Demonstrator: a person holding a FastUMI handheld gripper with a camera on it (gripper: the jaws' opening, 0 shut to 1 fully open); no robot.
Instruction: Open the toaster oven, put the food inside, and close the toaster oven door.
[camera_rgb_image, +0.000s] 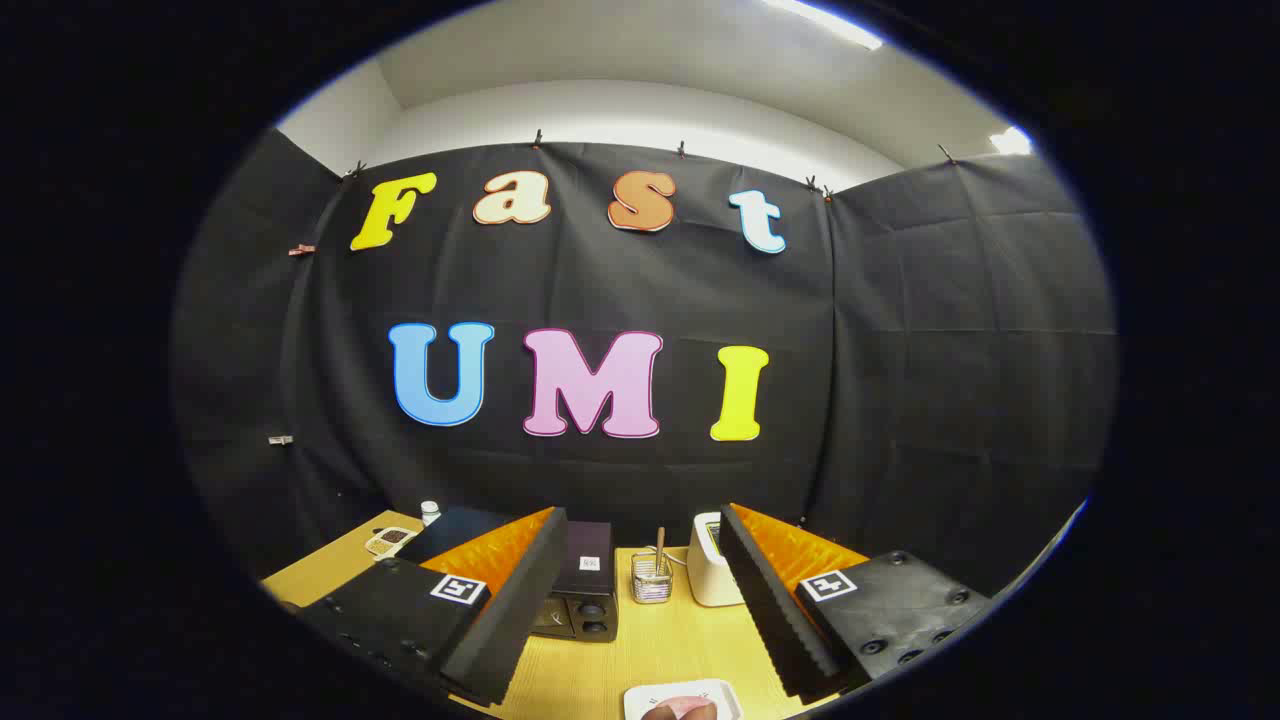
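Note:
A black toaster oven (588, 590) stands on the wooden table (660, 640), just ahead of my left finger, which hides its left part. Its knobs face me; whether the door stands shut I cannot tell. A white plate (700, 692) lies low between the fingers, close to me, with a pinkish piece of food (680, 709) at its near rim. My gripper (640, 520) is held above the table, open wide, nothing between its fingers.
A wire holder (651, 580) with a stick in it stands right of the oven. A white appliance (710, 575) sits beyond the right finger. A small tray (391, 541) and a white bottle (430, 512) are at the table's far left. Black cloth walls the table in.

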